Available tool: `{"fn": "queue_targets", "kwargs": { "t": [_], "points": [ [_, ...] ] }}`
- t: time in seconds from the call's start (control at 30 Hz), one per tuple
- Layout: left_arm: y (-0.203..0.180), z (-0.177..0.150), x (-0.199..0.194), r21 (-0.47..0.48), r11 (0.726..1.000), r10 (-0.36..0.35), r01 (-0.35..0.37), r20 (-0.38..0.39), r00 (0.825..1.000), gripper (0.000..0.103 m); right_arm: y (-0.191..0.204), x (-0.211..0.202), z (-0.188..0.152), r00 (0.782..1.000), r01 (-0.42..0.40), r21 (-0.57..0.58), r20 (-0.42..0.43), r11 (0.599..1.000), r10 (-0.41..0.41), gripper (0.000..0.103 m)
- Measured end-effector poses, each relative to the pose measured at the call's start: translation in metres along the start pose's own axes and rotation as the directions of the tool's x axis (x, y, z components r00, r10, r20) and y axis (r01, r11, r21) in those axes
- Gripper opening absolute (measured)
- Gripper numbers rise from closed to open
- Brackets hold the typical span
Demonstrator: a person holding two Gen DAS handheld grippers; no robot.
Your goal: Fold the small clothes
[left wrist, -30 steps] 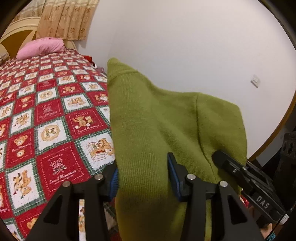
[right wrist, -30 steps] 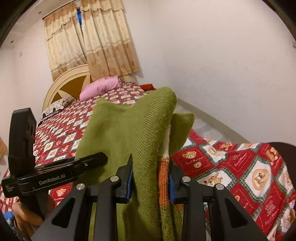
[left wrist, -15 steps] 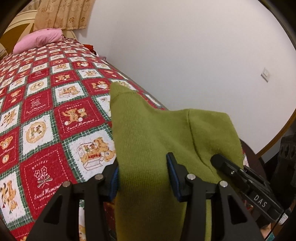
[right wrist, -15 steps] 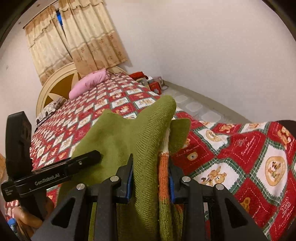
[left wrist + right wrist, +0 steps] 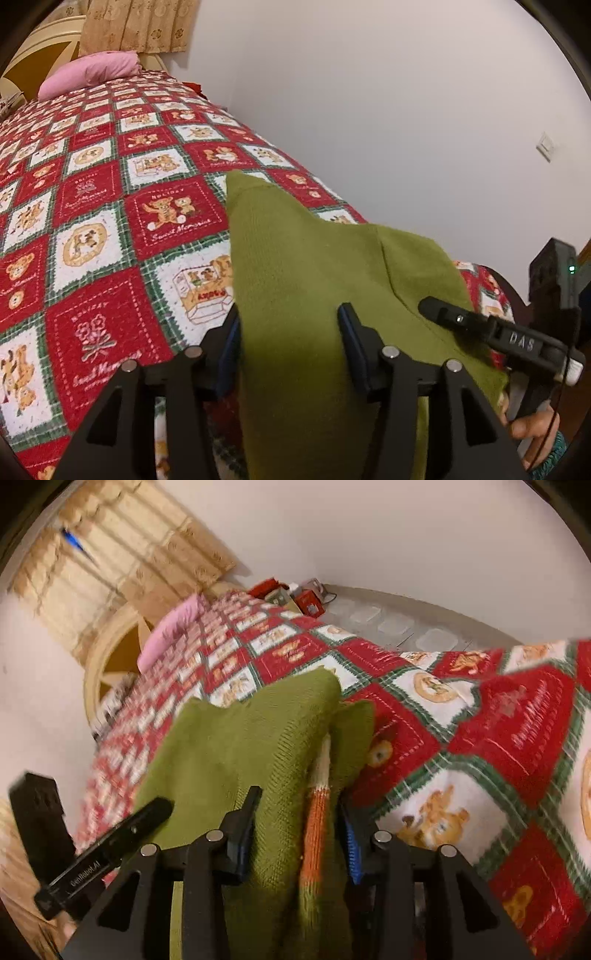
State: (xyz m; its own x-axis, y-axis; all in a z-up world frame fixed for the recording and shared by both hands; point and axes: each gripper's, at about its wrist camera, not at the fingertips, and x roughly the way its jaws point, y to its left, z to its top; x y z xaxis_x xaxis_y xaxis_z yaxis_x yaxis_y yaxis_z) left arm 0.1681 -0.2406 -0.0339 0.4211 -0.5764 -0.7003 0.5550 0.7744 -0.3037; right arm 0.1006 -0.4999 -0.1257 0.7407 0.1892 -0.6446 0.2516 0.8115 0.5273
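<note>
A small green knit garment (image 5: 314,295) with an orange and cream stripe (image 5: 316,812) is held up between both grippers above the bed. My left gripper (image 5: 290,332) is shut on one bunched part of it. My right gripper (image 5: 299,819) is shut on the other part, also seen in the right wrist view (image 5: 236,746). The right gripper's body shows at the right of the left wrist view (image 5: 517,339); the left gripper's body shows at the lower left of the right wrist view (image 5: 92,856). The garment's lower part is hidden below the jaws.
A red, white and green teddy-bear quilt (image 5: 92,229) covers the bed. A pink pillow (image 5: 88,74) lies by the headboard (image 5: 110,657). A white wall (image 5: 369,110) runs along the bed's right side. Red boxes (image 5: 306,598) and floor tiles lie beside the bed.
Both grippers have tilted downward with the garment still clamped; the green fabric now sits lower over the quilt and more of the bed is in view.
</note>
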Motion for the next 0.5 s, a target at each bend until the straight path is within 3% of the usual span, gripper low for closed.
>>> {"fn": "queue_targets", "kwargs": {
  "t": [0.1, 0.2, 0.37, 0.5],
  "points": [
    [-0.005, -0.007, -0.022, 0.058, 0.998, 0.025, -0.027, 0.036, 0.999, 0.058, 0.005, -0.040, -0.015, 0.991, 0.072, -0.054, 0.119, 0.996, -0.066, 0.041],
    [-0.004, -0.017, -0.037, 0.078, 0.996, 0.029, -0.033, 0.054, 0.998, 0.064, 0.016, -0.076, -0.037, 0.973, 0.173, -0.129, 0.177, 0.976, -0.149, 0.041],
    [0.006, -0.034, -0.053, 0.007, 0.999, -0.047, 0.047, 0.046, 0.998, 0.069, 0.042, -0.116, -0.075, 0.980, 0.142, -0.246, 0.173, 0.959, -0.101, 0.041],
    [0.004, -0.048, -0.057, -0.015, 0.997, -0.071, 0.072, 0.036, 0.997, 0.072, 0.062, -0.106, -0.104, 0.986, 0.156, -0.349, 0.113, 0.924, -0.124, 0.041]
  ]
}}
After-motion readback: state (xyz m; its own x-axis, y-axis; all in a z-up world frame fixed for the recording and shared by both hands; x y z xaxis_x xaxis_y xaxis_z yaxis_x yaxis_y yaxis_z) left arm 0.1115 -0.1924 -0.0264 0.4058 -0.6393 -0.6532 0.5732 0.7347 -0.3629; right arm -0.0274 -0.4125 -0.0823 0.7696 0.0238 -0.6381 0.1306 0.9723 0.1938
